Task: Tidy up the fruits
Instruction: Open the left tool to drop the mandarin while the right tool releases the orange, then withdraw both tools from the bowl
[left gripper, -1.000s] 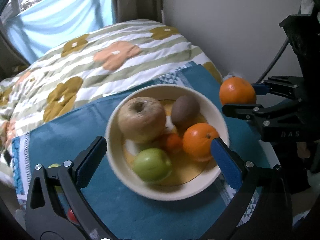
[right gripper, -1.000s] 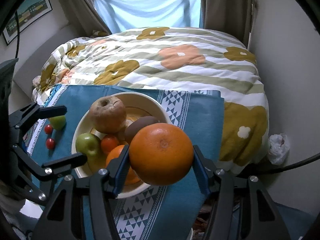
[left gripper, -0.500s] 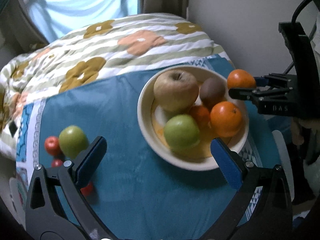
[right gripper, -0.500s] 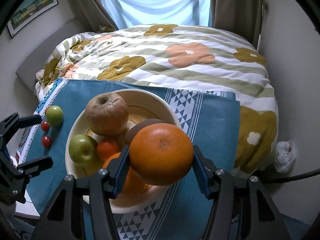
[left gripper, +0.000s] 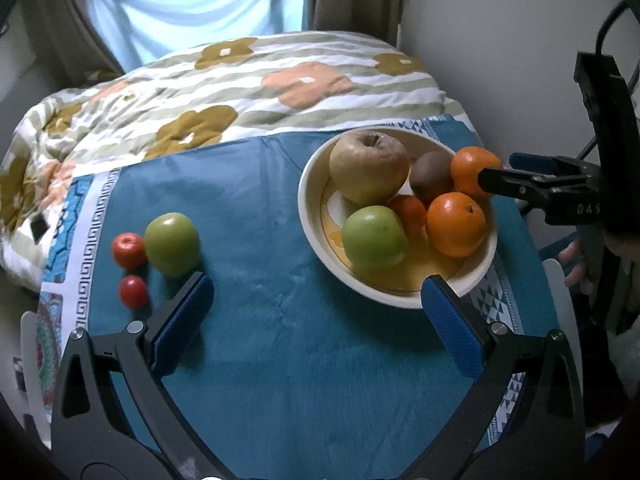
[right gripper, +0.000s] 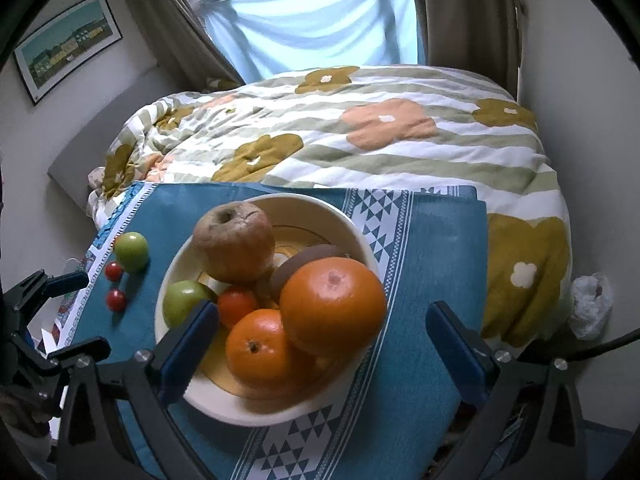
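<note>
Cloth (left gripper: 280, 360): teal, spread over the table under everything.
Bowl (right gripper: 256, 410): cream, already holding apples, kiwi, oranges.
Large orange (right gripper: 334, 306): in the bowl, free of my pads.
Green apple (left gripper: 173, 244): loose on the cloth beside two tomatoes.
My right gripper (right gripper: 320, 344): jaws opening, nothing pinched.
My left gripper (left gripper: 316, 320): spread wide, empty.

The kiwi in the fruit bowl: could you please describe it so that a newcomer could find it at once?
Start at the cream bowl on the blue cloth. The kiwi sits at its far side, wedged between the big wrinkled brown apple and an orange at the rim. It is the only small, dull brown, egg-shaped fruit there; its neighbours are rounder and either bright or much larger.
</note>
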Motion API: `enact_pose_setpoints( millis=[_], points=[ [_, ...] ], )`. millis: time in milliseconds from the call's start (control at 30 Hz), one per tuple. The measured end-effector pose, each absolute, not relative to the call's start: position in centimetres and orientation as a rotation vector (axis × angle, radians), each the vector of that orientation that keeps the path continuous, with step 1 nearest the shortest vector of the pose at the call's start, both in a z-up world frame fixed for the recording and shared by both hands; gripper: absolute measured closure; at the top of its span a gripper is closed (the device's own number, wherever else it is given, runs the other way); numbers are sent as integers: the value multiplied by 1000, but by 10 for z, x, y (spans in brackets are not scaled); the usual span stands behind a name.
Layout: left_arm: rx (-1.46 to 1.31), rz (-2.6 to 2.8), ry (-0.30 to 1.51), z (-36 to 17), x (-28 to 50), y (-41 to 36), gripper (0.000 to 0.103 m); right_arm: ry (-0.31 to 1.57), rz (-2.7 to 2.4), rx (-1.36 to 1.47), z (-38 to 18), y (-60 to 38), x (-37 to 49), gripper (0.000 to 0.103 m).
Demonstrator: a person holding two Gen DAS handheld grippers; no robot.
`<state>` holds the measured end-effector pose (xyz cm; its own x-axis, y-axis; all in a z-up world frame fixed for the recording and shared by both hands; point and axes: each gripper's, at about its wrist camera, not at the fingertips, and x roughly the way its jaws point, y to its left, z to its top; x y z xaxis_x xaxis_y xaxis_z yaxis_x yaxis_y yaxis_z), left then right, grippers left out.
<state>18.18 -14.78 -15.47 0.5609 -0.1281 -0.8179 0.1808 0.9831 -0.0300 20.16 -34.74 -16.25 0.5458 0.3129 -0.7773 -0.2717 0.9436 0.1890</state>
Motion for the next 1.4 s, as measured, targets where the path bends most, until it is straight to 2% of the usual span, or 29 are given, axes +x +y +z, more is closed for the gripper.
enact_pose_setpoints(
  millis=[367,800,1067,1400],
  points=[
    [-16,-79,883,-108,143,-118,0,903,388,-41,-118,-324,173,0],
    [-19,84,840,-76,120,-19,0,898,426,-44,-87,-264,153,0],
    [6,-27,889,-91,142,34,0,932,370,13,-94,-211,157,0],
    [44,-221,996,-145,178,68,0,995,288,48,-129,-146,176,0]
  ],
)
